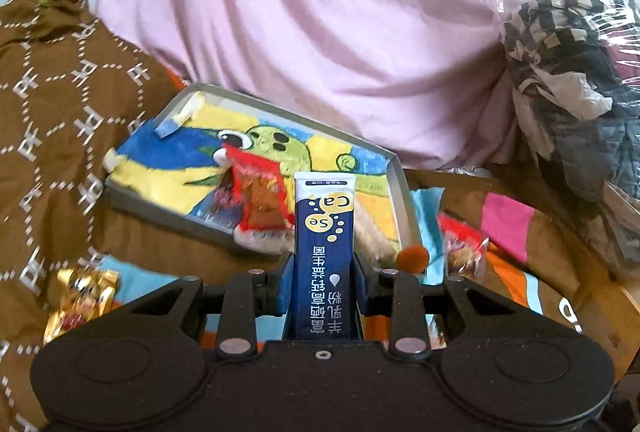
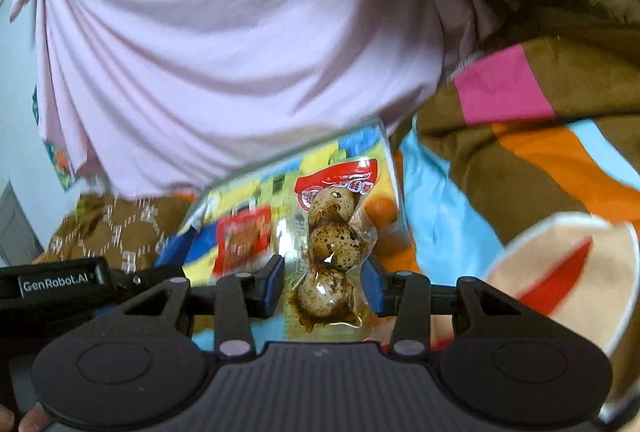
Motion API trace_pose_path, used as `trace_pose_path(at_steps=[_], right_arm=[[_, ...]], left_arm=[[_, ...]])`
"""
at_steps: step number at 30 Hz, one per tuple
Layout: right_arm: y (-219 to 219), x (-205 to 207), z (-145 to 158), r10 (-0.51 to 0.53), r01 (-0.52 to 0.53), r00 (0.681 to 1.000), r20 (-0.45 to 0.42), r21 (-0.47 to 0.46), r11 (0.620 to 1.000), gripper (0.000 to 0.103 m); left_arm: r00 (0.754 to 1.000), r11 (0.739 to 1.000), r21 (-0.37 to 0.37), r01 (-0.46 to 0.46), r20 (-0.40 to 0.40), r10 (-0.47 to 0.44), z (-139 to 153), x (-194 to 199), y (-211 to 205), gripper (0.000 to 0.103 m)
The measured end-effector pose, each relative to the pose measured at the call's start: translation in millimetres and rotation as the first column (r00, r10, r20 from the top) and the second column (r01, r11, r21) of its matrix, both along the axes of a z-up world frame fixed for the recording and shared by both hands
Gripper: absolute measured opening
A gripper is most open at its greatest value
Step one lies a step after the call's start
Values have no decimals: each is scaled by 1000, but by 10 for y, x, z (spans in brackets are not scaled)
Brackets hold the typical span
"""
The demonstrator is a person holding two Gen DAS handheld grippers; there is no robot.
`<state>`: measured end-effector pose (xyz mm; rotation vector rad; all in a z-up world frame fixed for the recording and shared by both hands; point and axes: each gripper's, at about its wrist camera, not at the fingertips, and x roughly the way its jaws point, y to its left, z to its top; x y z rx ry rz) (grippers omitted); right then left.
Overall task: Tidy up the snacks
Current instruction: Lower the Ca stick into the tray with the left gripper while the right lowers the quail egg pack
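My left gripper (image 1: pixel 323 264) is shut on a dark blue stick sachet (image 1: pixel 324 232) with yellow "Ca" and "Se" dots, which stands upright between the blue pads. Behind it lies a shallow grey tray (image 1: pixel 168 220) lined with a cartoon picture, and a red snack packet (image 1: pixel 256 192) rests inside. My right gripper (image 2: pixel 325 280) is shut on a clear vacuum pack of speckled quail eggs (image 2: pixel 330 236) with a red top, held above the near end of the same tray (image 2: pixel 288 152). The red packet (image 2: pixel 242 238) shows blurred in that tray.
A gold-wrapped snack (image 1: pixel 80 296) lies at the lower left on the brown patterned quilt (image 1: pixel 60 112). Another red-topped packet (image 1: pixel 460 244) and an orange disc (image 1: pixel 414 258) lie right of the tray. Pink bedding (image 1: pixel 320 32) rises behind. The left gripper's body (image 2: pixel 60 286) is beside my right one.
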<state>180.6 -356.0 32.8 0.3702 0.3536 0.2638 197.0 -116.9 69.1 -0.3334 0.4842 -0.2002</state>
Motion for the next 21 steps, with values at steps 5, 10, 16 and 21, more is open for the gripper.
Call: trace_pose_path(at_steps=[5,10,16,21], right_arm=[[-27,278,-27,10,-11,999,41,23,1000,47],[-14,596,-10,14,-17,997,76,41,999,47],[46,1020,16,37,-39,994,100,25,999,47],[87,1333,-56,52,-50,993,108,-14,999,47]], left_arm=[[1000,1000,-10,6,3,-6,12,288,-10,32],[1000,1000,2,-18,-2,18,43,645,-35,32],[999,999,27,-31,8,31,119,1152,-87,33],[1000,995,99,-24,17,22,99,1509,-177,33]])
